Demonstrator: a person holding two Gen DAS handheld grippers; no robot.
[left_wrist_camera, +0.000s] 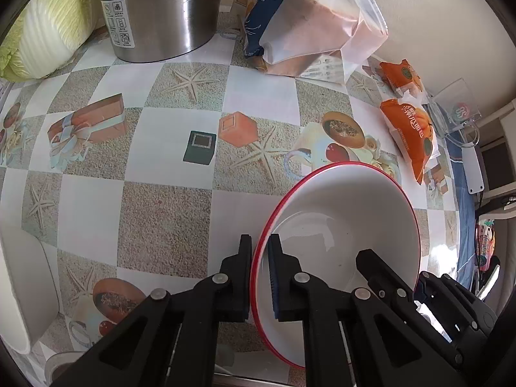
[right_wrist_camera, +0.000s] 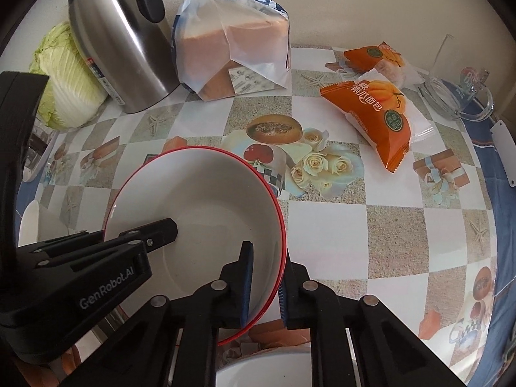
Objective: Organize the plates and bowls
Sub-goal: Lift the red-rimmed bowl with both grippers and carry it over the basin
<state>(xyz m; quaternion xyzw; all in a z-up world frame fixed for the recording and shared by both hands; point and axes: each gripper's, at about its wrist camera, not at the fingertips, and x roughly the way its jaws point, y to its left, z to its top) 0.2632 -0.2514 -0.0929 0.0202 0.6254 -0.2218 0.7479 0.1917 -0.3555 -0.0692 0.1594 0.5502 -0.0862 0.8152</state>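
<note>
A white bowl with a red rim point(left_wrist_camera: 342, 222) is held above the patterned table by both grippers. My left gripper point(left_wrist_camera: 260, 251) is shut on the bowl's left rim, one finger inside and one outside. My right gripper point(right_wrist_camera: 265, 267) is shut on the bowl's point(right_wrist_camera: 200, 200) right rim the same way. The left gripper's finger point(right_wrist_camera: 154, 230) also shows inside the bowl in the right wrist view. Another white dish point(right_wrist_camera: 258, 367) lies below the bowl at the bottom edge. A white bowl or cup point(left_wrist_camera: 22, 290) sits at the left.
A steel kettle point(right_wrist_camera: 119, 38), a napa cabbage point(right_wrist_camera: 67, 77) and a bagged bread loaf point(right_wrist_camera: 232, 42) stand at the back. Two orange snack packets point(right_wrist_camera: 374, 113) and a glass mug point(right_wrist_camera: 458, 93) lie at the right, near the table's blue-cloth edge.
</note>
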